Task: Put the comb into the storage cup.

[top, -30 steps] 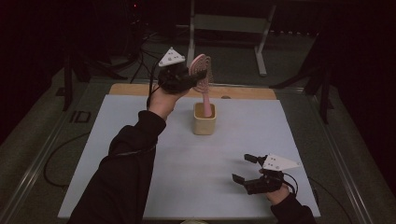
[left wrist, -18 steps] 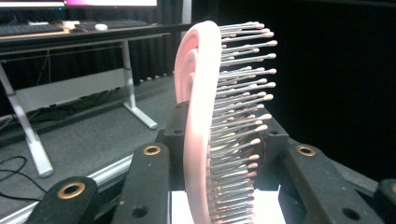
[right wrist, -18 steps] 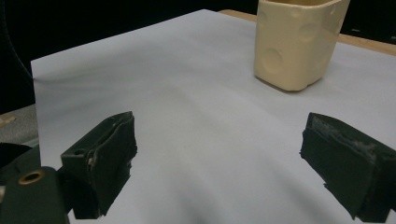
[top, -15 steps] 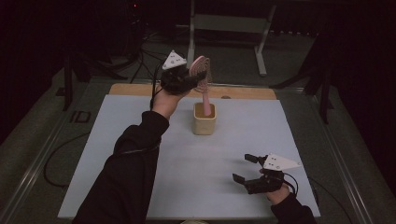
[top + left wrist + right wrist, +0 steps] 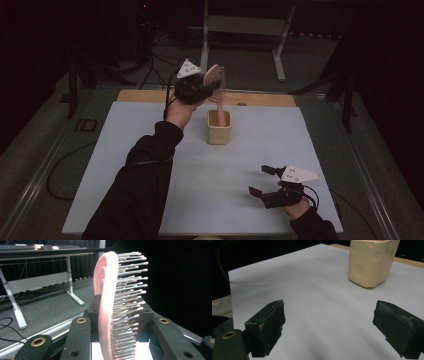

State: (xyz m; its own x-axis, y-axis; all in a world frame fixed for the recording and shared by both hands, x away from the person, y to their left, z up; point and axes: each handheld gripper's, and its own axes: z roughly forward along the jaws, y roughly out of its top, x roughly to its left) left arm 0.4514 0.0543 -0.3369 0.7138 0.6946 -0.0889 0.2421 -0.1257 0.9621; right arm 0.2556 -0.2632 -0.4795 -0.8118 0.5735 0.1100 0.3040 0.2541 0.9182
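Jaws of our left gripper (image 5: 207, 90) are clamped on the pink hairbrush (image 5: 107, 302), its handle inside the cream cup (image 5: 219, 127). Our right gripper (image 5: 265, 181) rests with jaws wide apart, bare white tabletop (image 5: 319, 315) between them.

The hairbrush (image 5: 216, 85) handle's lower end is hidden — inside the cup (image 5: 219, 134).

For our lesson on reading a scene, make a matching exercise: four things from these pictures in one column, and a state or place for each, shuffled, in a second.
Things:
1. pink hairbrush
2. cream cup
3. left tool
4. right tool

States:
A. jaws wide apart, nothing between them
B. stands upright on the white mat
C. shut on the brush head
D. handle end down in the cup

Pairs: 1-D, 2-B, 3-C, 4-A
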